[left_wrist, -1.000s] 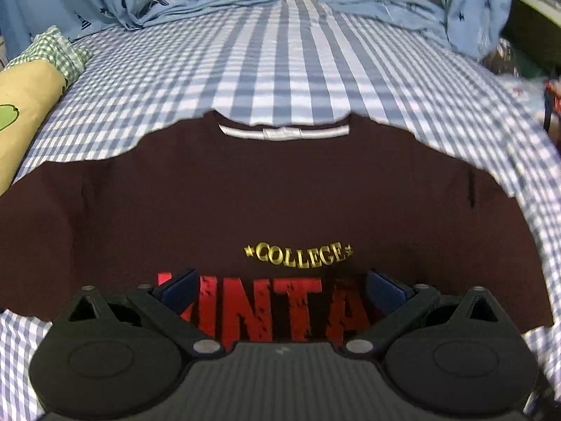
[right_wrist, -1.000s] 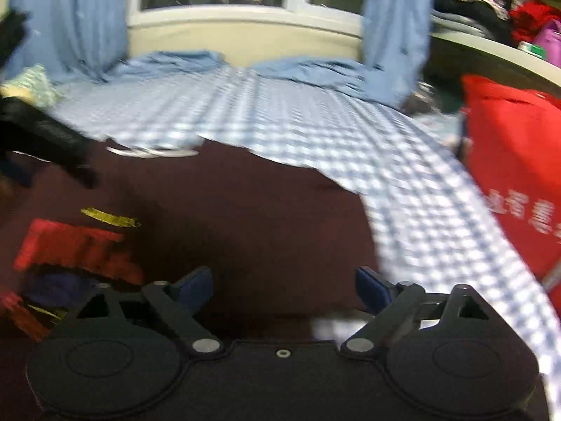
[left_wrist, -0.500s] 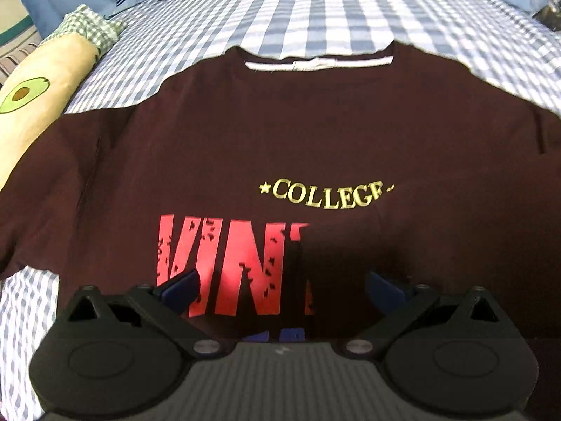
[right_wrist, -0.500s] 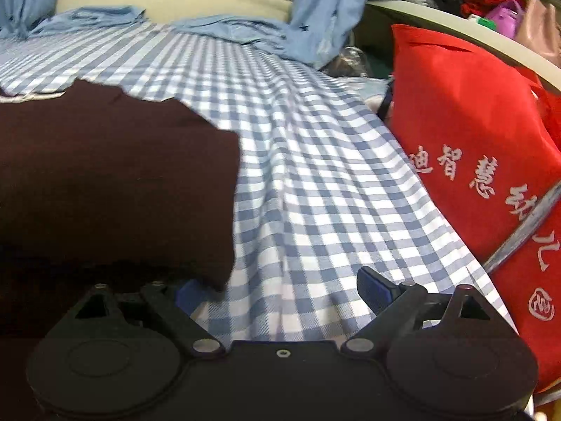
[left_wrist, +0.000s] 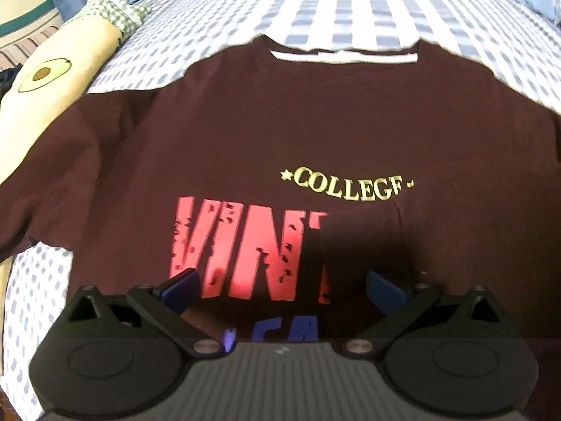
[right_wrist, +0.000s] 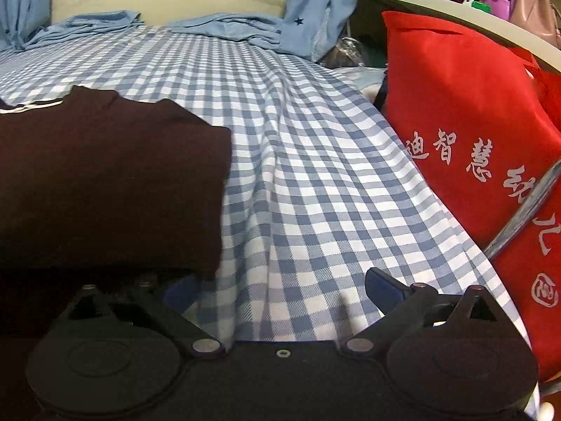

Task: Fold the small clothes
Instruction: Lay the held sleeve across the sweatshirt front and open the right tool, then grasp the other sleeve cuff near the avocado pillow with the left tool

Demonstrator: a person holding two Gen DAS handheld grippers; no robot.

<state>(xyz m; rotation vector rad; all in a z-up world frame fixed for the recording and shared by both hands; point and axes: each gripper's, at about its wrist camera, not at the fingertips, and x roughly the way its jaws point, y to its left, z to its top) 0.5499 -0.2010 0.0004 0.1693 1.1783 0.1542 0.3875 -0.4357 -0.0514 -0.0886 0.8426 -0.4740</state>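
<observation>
A dark maroon T-shirt [left_wrist: 245, 112] with yellow "COLLEGE" and red lettering lies face up on the checked bed sheet [left_wrist: 350, 10]. Its right side is folded inward over the print. My left gripper [left_wrist: 280, 287] is open and empty, hovering over the shirt's lower chest print. In the right wrist view the shirt's folded right edge [right_wrist: 140, 175] lies at the left. My right gripper [right_wrist: 280, 284] is open and empty, low over the sheet just right of that fold; its left finger is partly hidden by the shirt's corner.
A cream avocado-print pillow [left_wrist: 52, 84] lies along the bed's left side. A red bag with white characters [right_wrist: 473, 140] stands at the bed's right edge. Blue curtains and bunched blue cloth [right_wrist: 245, 28] lie at the far end.
The shirt's right side has been folded inward over the print. My right gripper has swung right, off the shirt. My left gripper has moved left and slightly back.
</observation>
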